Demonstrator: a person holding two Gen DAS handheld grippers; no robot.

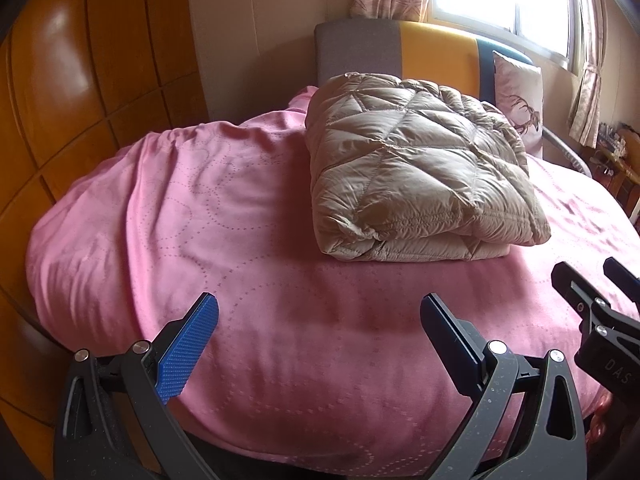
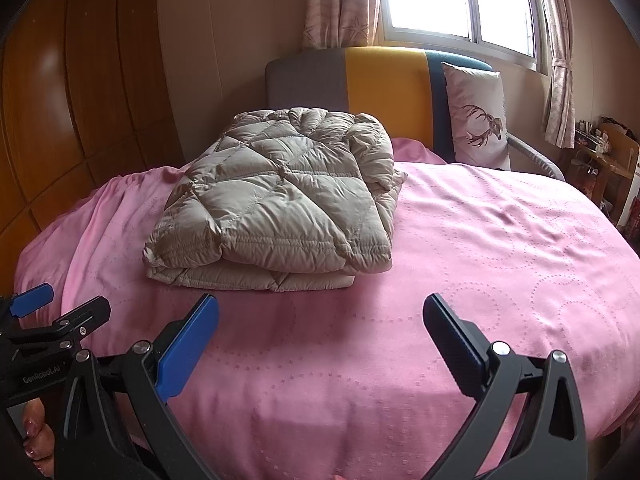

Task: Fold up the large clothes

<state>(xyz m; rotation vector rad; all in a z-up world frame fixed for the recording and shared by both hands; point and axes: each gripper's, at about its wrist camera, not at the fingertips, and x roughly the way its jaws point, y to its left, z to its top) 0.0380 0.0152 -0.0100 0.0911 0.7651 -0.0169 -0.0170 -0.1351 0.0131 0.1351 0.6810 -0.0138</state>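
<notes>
A beige quilted down jacket (image 1: 412, 168) lies folded into a thick rectangular bundle on the pink bed cover (image 1: 192, 208); it also shows in the right wrist view (image 2: 280, 200). My left gripper (image 1: 318, 308) is open and empty, held above the cover in front of the jacket and apart from it. My right gripper (image 2: 320, 308) is open and empty too, in front of the jacket. The right gripper shows at the right edge of the left wrist view (image 1: 596, 284). The left gripper shows at the left edge of the right wrist view (image 2: 60, 304).
A grey, yellow and blue headboard (image 2: 380, 80) stands behind the bed, with a deer-print pillow (image 2: 478, 116) leaning on it. A wooden wardrobe (image 1: 80, 80) runs along the left. A window with curtains (image 2: 460, 0) is at the back. A cluttered wooden desk (image 2: 604, 160) stands at the right.
</notes>
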